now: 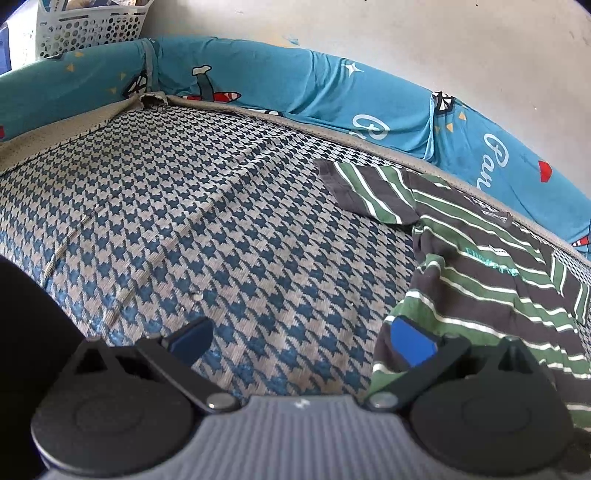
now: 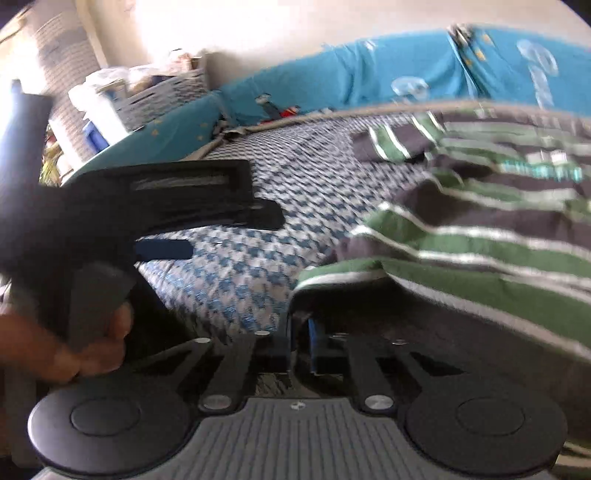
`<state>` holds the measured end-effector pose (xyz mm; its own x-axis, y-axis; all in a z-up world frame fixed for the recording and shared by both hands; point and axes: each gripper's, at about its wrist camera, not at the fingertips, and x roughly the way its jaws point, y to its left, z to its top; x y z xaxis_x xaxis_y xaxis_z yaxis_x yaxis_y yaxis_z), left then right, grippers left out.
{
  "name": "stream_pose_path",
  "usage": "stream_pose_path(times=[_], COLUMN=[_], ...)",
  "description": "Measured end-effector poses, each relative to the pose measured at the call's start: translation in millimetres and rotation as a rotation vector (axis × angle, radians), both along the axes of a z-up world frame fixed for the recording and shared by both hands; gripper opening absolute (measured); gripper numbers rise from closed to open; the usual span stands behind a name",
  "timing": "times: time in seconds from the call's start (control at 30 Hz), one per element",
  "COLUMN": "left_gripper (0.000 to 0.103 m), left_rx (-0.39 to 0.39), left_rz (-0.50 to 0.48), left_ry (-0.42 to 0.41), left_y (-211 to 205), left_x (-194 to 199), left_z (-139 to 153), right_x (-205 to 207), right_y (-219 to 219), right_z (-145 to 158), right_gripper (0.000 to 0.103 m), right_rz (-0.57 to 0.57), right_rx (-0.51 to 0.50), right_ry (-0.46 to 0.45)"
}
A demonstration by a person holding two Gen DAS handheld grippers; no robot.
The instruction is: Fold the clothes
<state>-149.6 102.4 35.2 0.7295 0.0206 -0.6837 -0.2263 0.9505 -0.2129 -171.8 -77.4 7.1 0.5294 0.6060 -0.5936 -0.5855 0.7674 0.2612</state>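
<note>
Two grippers: mine, one in each hand, both down near the shirt (image 1: pixel 480 258) on the mat (image 1: pixel 184 221).
Basket (image 1: pixel 92 26): white, perforated, far left beyond the mat, behind the bumper (image 1: pixel 258 74); not part of the job.
Bumper: teal printed padding along the mat's far edge; the shirt's collar end lies close against it.
Left gripper (image 1: pixel 301 341): jaws wide apart, holding nothing; my left pad hangs over bare mat, my right pad sits at the shirt's near left edge, and I cannot tell whether it touches the cloth.
Left hand (image 2: pixel 92 350): seen from the right camera, to the left of the shirt, wrapped round the left gripper's handle.
Shirt: striped green, grey and white, lying on the right part of the mat, one sleeve spread out to its left, body rumpled.
Right gripper (image 2: pixel 299 343): jaws nearly together, pinching the shirt's near hem, which drapes over my fingers; the view is blurred.
Handling: I judge it light, limp knit that sags and bunches, not slippery or fragile.
Where to hold: I would take the hem corner or side seam, pinching both layers, so the fold stays straight.
</note>
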Motion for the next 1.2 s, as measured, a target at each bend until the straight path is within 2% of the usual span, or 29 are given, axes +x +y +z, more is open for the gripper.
stream_pose_path(times=[0.1,0.23,0.33,0.5,0.77,0.9,0.93,0.97,1.0,1.07,1.2], left_gripper=[0.103,0.103,0.103,0.103,0.103,0.103,0.103,0.103,0.103,0.103,0.103], left_rx=[0.0,0.008,0.006,0.015,0.019,0.023,0.024,0.023,0.023,0.023,0.038], left_rz=[0.0,-0.002,0.001,-0.006,-0.008,-0.008,-0.008,-0.006,-0.004,-0.001,-0.008], left_ry=[-0.002,-0.002,-0.004,-0.003,-0.003,0.0,0.001,0.001,0.001,0.001,0.005], left_y=[-0.5,-0.2,1.2,-1.8,-0.6,-0.3,0.0,0.4,0.7,0.9,-1.3], left_x=[0.2,-0.2,-1.0,-0.8,-1.3,-0.2,0.1,0.3,0.4,0.8,1.3], left_z=[0.1,0.4,1.2,1.4,1.2,0.2,0.0,-0.1,-0.1,-0.2,-1.1], right_x=[-22.0,-46.4,-50.1,-33.5,4.3,14.7,15.5,14.9,14.0,3.1,-34.7], right_y=[16.5,33.7,32.7,9.2,-8.4,-7.4,-7.0,-6.2,-5.3,-2.0,21.2], right_z=[3.2,-8.1,-9.8,0.7,-11.9,-14.9,-14.6,-13.7,-12.8,-5.8,5.8], right_gripper=[0.008,0.008,0.01,0.02,0.023,0.022,0.013,0.008,0.005,0.004,0.004], right_rz=[0.106,0.234,0.224,0.061,-0.084,-0.086,-0.083,-0.078,-0.071,-0.032,0.119], right_rx=[-0.075,-0.126,-0.14,-0.057,0.076,0.125,0.129,0.123,0.117,0.089,-0.065], right_ry=[-0.086,-0.094,-0.092,-0.069,0.087,0.108,0.106,0.103,0.099,0.051,-0.127])
